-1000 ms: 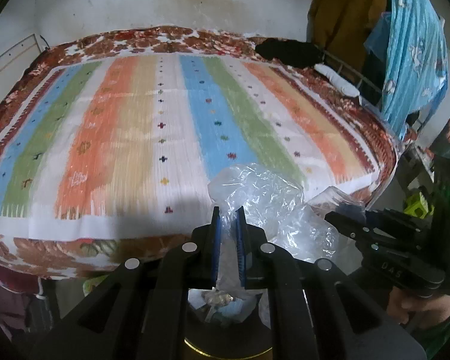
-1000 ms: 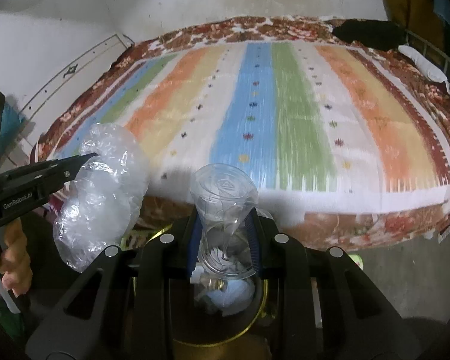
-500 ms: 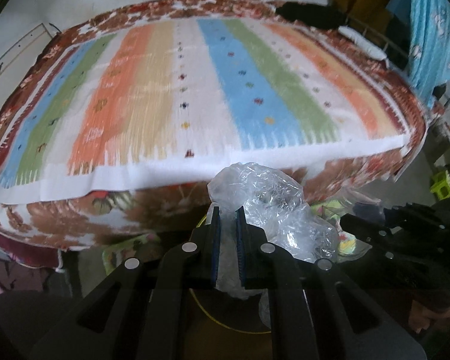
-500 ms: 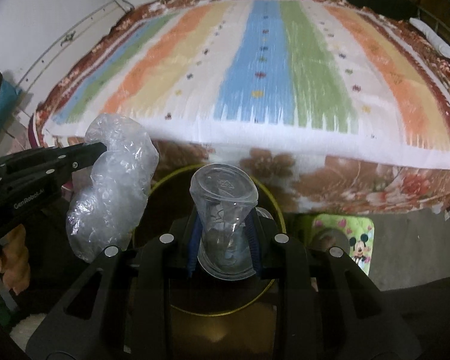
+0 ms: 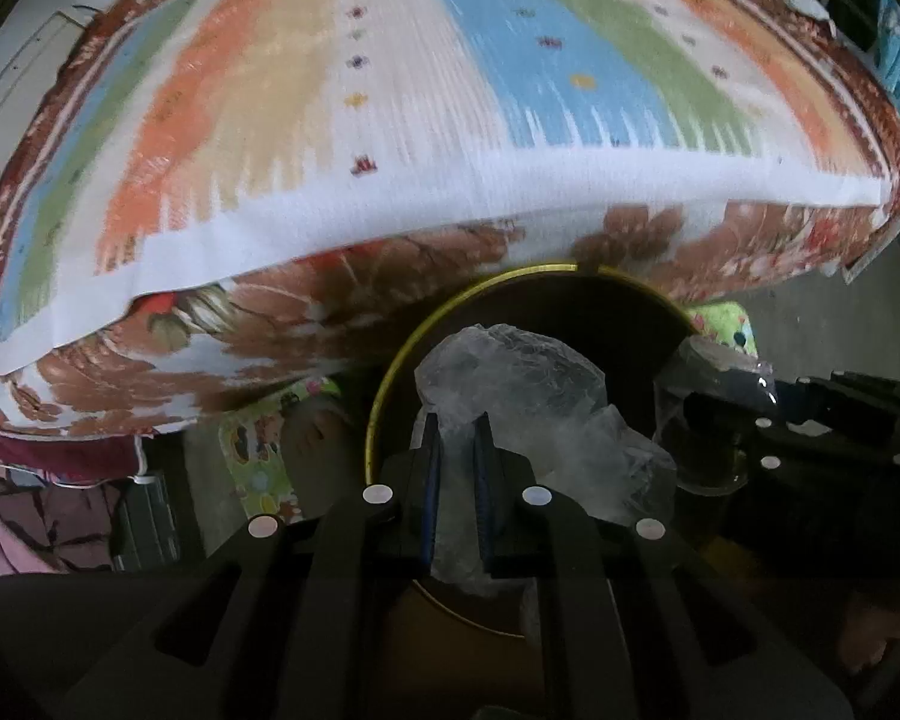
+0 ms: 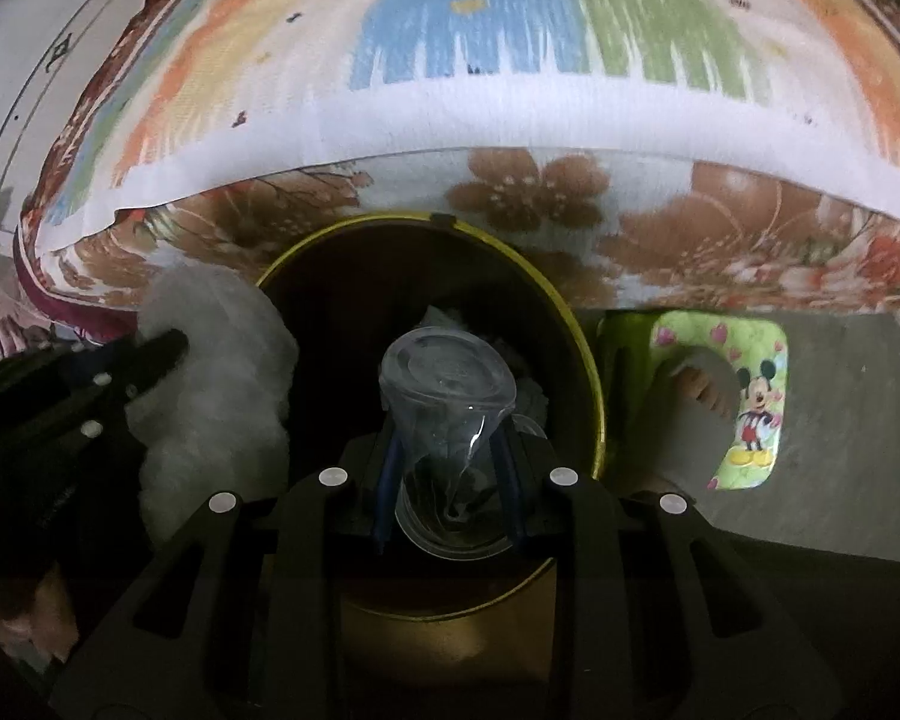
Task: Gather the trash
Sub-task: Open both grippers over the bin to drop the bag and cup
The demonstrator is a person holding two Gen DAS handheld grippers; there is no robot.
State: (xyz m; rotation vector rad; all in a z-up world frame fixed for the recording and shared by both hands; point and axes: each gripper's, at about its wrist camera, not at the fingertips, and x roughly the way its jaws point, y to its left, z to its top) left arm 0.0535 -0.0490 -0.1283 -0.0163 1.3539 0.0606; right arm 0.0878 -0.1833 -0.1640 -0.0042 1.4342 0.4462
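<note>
My left gripper is shut on a crumpled clear plastic bag, which hangs over the dark mouth of a round bin with a yellow rim. My right gripper is shut on a clear plastic cup, squeezed between the blue pads above the same bin. Crumpled pale trash lies inside the bin. In the right wrist view the left gripper and its bag sit at the bin's left rim. In the left wrist view the cup is at the right.
A bed with a striped cover and floral sheet stands just behind the bin. A green cartoon slipper with a foot in it rests on the grey floor to the bin's right. Another patterned slipper lies to its left.
Both grippers have dropped and tilted downward, from above the bed's edge to right over the bin's mouth. The bag and the cup stay gripped.
</note>
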